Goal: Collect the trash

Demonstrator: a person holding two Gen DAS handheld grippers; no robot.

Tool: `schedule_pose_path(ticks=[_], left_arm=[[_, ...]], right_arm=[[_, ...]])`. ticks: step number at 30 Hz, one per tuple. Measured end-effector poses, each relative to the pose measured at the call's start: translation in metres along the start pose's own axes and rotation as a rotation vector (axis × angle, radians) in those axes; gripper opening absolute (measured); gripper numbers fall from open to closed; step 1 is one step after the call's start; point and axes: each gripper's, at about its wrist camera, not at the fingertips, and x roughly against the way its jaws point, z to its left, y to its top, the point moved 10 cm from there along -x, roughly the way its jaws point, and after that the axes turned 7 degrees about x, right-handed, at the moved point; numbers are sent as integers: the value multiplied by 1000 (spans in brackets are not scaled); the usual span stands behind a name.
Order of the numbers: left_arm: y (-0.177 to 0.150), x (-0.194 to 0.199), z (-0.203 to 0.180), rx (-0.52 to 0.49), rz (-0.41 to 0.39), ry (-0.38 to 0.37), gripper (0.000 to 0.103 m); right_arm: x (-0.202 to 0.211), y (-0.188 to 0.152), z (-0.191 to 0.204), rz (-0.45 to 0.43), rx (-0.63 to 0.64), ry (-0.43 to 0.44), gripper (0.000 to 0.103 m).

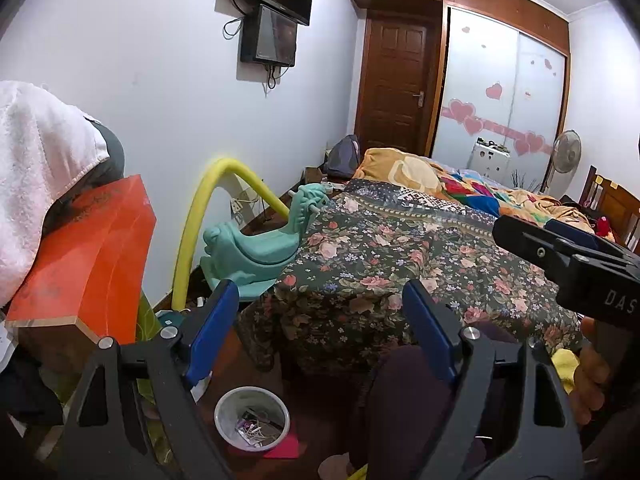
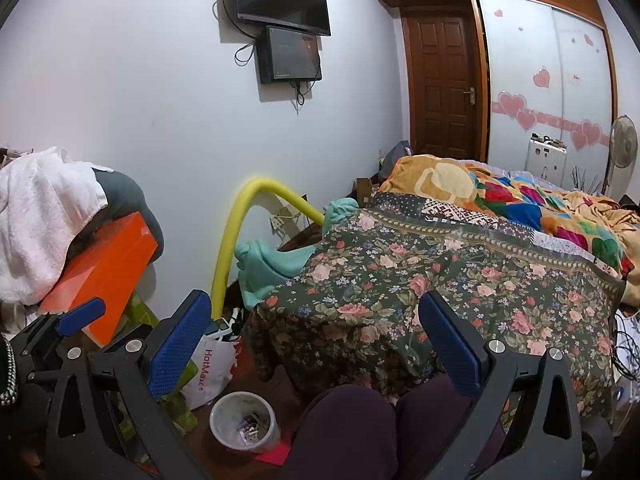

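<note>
While both tools hang above the person's knees, the left gripper (image 1: 316, 320) and the right gripper (image 2: 316, 332) each show blue fingers (image 1: 212, 328) spread wide, with nothing between them and nothing touched. In the left wrist view the right tool also enters from the far right edge, held in a hand (image 1: 592, 376). The trash cup (image 2: 244, 424), a pale round container holding small scraps and wrappers, stands on the floor near the bottom of both views, left of the knees and just beside the hanging edge of the floral bedspread (image 2: 420, 280). A pink card (image 2: 274, 456) lies on the floor touching or just under the cup's near side; which, the views do not settle. A white HotMax bag (image 2: 210, 364) lies just left of the cup, below the orange box (image 2: 100, 272).

Judged step: choosing and reaching for a loose piece of trash, probably the card or the bag, to drop into the cup. To do it well, one tool should descend with fingers kept wide and straddle the item's edge before closing. A flat card offers little to pinch, so an angled approach at a lifted corner seems wise, without tipping the light cup.
</note>
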Motion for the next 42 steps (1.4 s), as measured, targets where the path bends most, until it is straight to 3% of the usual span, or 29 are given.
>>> schedule_pose_path(ticks=[25, 30, 42], left_arm=[[-3, 0, 2, -3, 11, 10, 84], [-3, 0, 3, 9, 4, 22, 93], [-3, -2, 1, 8, 18, 1, 95]], right_arm=[[-2, -3, -5, 16, -3, 12, 103], [-3, -3, -6, 18, -3, 14, 103], [-3, -4, -2, 21, 1, 19, 103]])
